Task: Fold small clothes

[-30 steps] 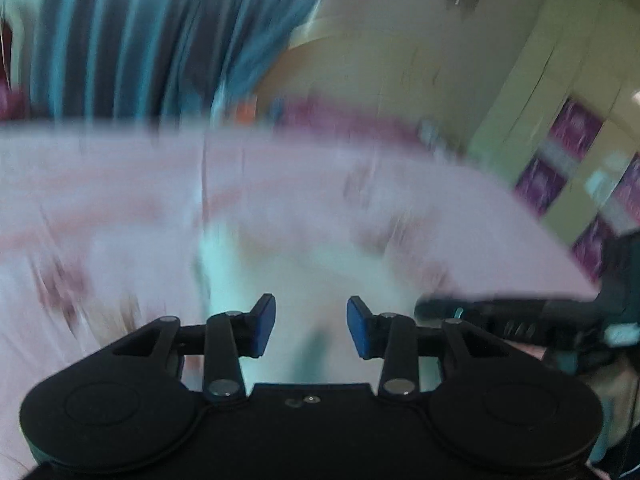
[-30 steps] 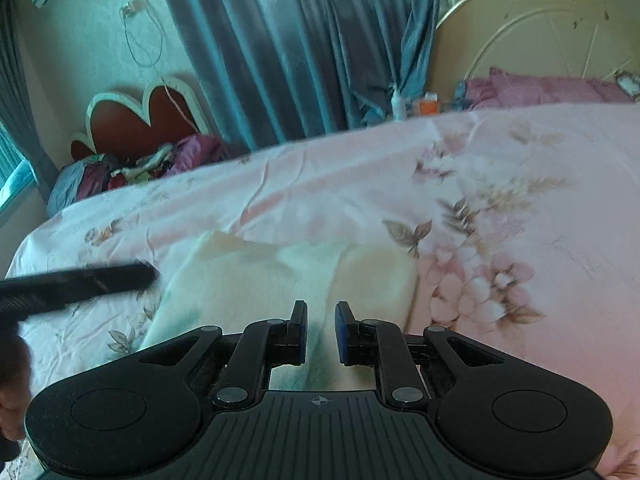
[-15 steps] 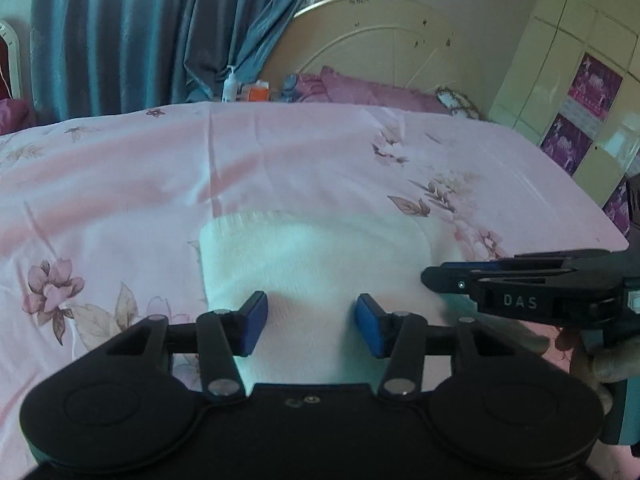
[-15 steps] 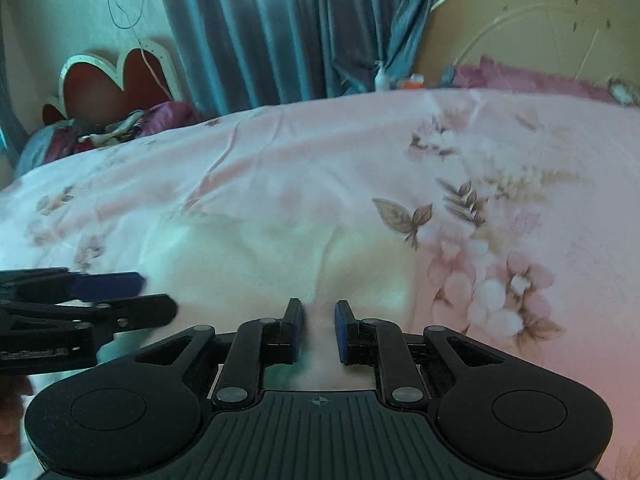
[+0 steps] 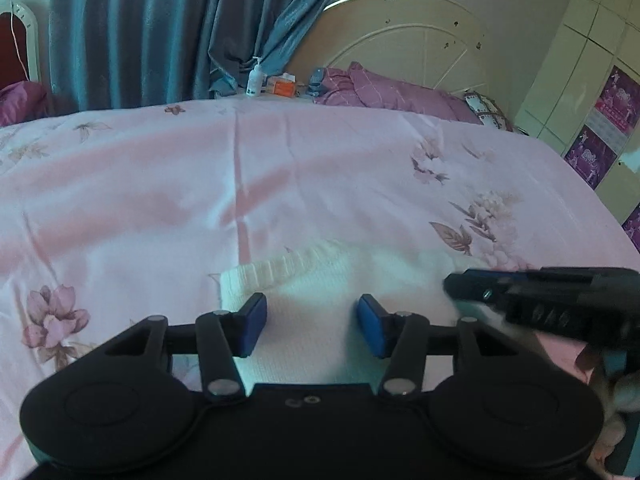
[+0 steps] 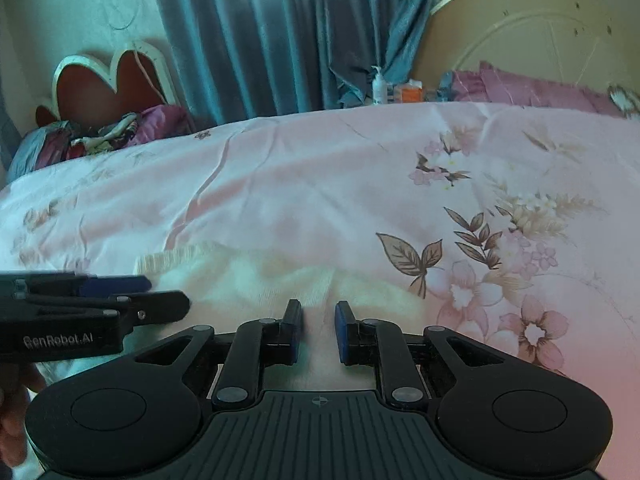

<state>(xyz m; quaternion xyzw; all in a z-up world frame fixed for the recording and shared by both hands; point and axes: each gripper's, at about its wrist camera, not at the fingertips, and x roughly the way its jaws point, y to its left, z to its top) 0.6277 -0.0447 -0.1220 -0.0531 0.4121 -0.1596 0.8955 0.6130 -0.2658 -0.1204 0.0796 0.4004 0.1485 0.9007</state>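
A small white knit garment (image 5: pixel 320 284) lies folded flat on the pink floral bedsheet (image 5: pixel 280 184); it also shows in the right wrist view (image 6: pixel 256 280). My left gripper (image 5: pixel 310 324) is open and empty, hovering just over the garment's near left part. My right gripper (image 6: pixel 318 328) is open a little and empty over the garment's near right part. Each gripper shows side-on in the other's view, the right gripper at the right (image 5: pixel 540 296) and the left gripper at the left (image 6: pixel 92 304).
Purple pillows (image 5: pixel 384 88) and a cream headboard (image 5: pixel 420 40) are at the far end, beside a lotion bottle (image 5: pixel 255 78) and an orange box (image 5: pixel 282 86). Blue curtains (image 6: pixel 280 32) hang behind. A clothes pile (image 6: pixel 100 136) lies far left. White cupboards (image 5: pixel 592 80) stand right.
Both grippers have pulled back toward the near edge of the garment. The left jaws have opened wider and the right jaws have opened a little.
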